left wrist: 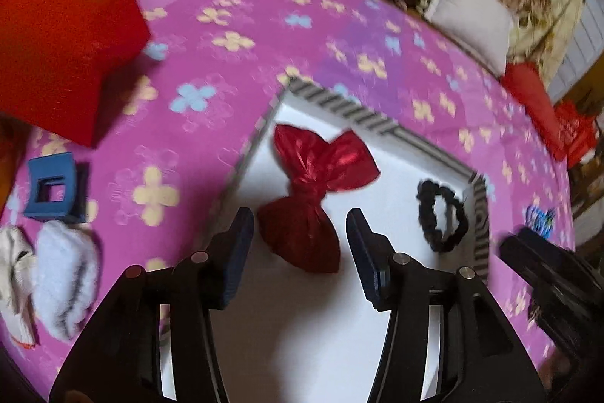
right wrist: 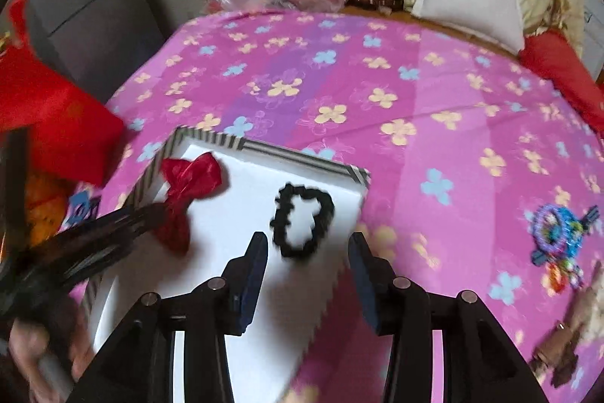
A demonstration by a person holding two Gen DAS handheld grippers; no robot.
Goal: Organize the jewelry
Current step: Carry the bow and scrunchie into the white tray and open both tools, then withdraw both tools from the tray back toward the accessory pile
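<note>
Jewelry sort, partway: your left gripper [left wrist: 300,244] and right gripper [right wrist: 307,263] both gape empty above the striped box [right wrist: 298,157]. Inside it: red bow [left wrist: 317,191], black scrunchie [right wrist: 302,221]. Outside it: blue claw clip [left wrist: 53,191], beaded piece [right wrist: 558,237].

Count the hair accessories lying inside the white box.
2. The red bow lies in the box toward its left side; the black scrunchie lies near its right wall. None seems hidden.

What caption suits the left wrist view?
Open left gripper above red bow beside black scrunchie in striped box.
</note>
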